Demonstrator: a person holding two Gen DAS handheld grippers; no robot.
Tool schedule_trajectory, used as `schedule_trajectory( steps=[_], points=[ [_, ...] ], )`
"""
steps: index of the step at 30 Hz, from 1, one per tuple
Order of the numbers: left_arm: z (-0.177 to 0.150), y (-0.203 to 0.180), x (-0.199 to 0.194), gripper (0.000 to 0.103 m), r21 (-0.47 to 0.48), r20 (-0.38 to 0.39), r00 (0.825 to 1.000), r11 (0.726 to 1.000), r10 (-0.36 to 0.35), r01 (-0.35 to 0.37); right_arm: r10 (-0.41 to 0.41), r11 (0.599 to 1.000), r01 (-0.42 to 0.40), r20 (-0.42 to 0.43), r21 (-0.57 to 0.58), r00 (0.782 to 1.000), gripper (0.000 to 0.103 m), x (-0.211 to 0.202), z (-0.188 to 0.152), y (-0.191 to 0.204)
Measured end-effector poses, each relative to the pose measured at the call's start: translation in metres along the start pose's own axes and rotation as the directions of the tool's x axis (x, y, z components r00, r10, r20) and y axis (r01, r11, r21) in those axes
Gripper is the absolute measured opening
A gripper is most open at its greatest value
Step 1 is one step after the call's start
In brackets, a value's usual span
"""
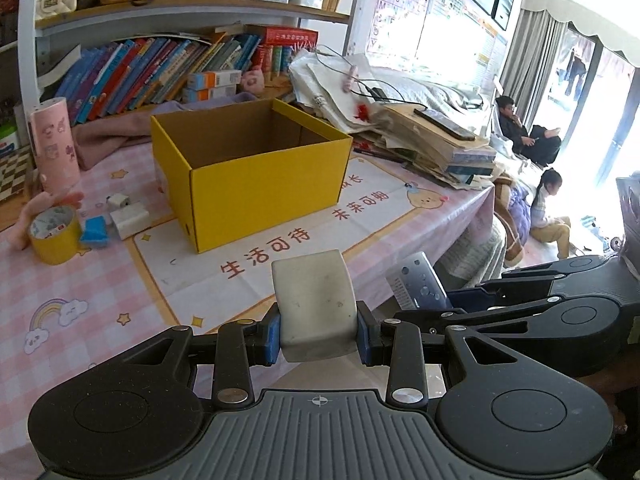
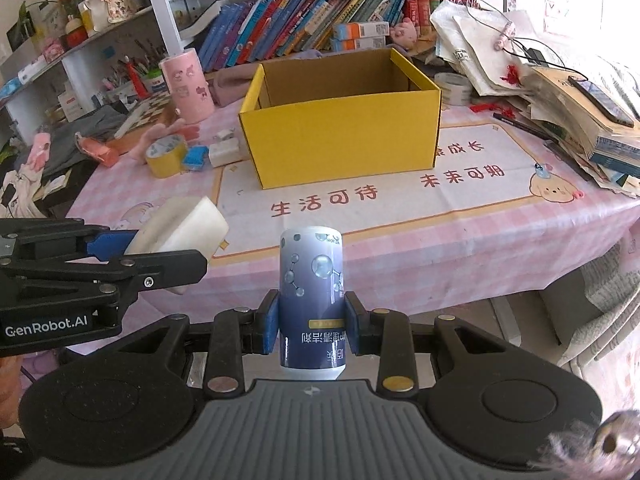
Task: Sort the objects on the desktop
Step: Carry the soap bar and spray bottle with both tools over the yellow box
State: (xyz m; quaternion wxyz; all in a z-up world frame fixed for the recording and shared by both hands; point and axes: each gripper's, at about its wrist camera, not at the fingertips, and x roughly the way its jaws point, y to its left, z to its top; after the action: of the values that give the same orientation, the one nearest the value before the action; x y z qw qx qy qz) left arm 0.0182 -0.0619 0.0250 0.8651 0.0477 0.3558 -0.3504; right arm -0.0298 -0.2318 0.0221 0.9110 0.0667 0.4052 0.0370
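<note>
- Left gripper (image 1: 318,330): we have its blue pads pressed against both sides of a white block (image 1: 316,306), whose long axis runs forward, away from us, toward the yellow box (image 1: 256,168).
- Right gripper (image 2: 312,326): we hold it closed around a blue cylindrical bottle (image 2: 311,296), whose long axis points ahead at the yellow box (image 2: 340,128); its printed label reads upside down.
- Both held things hang in the air on our side of the box, over the near edge of the pink checked tablecloth (image 2: 500,240); the block (image 2: 180,226) sits left of the bottle.
- Left of the box we see a yellow tape roll (image 2: 166,156), a small blue item (image 2: 196,158) and a white adapter (image 2: 223,152).
- Right of the box lies a stack of papers and books (image 2: 580,120).
</note>
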Motion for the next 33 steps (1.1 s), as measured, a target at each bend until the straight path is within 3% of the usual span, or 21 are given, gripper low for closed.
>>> schedule_trajectory(
  steps=[33],
  points=[
    [0.055, 0.004, 0.059, 0.035, 0.028, -0.032, 0.999, 0.999, 0.024, -0.023, 0.029, 0.999, -0.030, -0.041, -0.027, 0.999, 0.030, 0.055, 0.066, -0.037]
  ],
)
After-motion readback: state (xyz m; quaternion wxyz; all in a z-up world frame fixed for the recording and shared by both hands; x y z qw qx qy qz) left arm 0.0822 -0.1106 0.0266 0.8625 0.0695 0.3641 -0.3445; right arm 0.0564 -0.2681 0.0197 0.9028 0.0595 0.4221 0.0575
